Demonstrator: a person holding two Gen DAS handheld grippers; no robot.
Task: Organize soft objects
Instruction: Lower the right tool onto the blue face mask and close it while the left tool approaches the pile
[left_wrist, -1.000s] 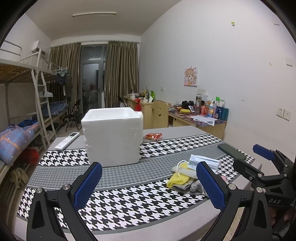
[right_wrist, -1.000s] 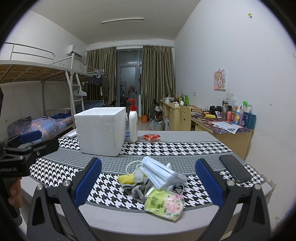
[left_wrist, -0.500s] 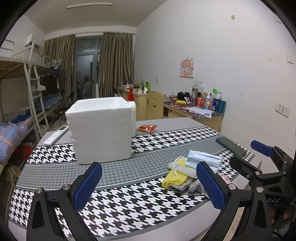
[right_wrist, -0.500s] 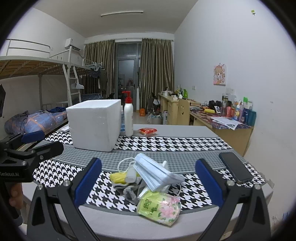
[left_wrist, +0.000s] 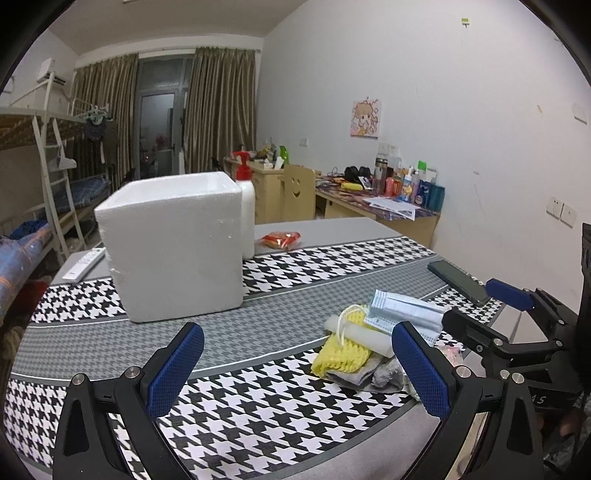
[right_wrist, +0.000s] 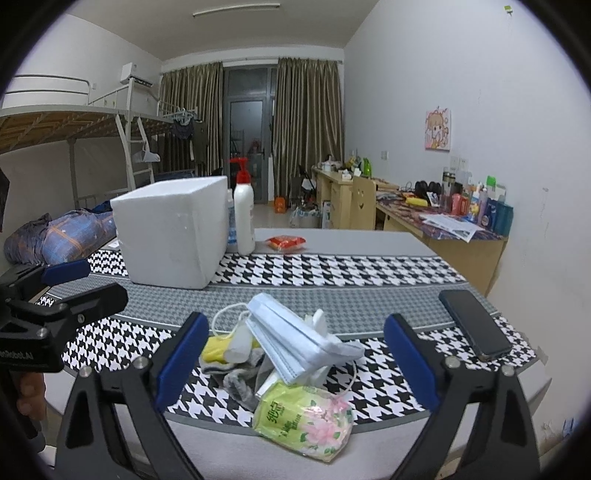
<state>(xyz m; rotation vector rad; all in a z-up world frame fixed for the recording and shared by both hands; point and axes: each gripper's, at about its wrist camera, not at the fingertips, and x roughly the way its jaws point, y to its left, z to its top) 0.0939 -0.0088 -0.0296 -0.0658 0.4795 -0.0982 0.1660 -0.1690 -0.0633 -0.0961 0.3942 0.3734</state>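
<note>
Masks (right_wrist: 295, 343), green tissue pack (right_wrist: 304, 422) and grey sock (right_wrist: 240, 376) lie heaped before the foam box (right_wrist: 173, 230), both grippers, left (left_wrist: 295, 369) and right (right_wrist: 295, 365), gaping empty, the right's jaws just narrowing slightly.

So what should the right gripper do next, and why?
Probably ease the right gripper forward and down onto the face masks: they top the pile, and its jaws, just closing slightly, are open with nothing held.

I face a white-walled room: bunk bed (right_wrist: 74, 122) left, brown curtains (right_wrist: 306, 125) (drawn beside a glass door), cluttered desk (right_wrist: 443, 221) right.
</note>
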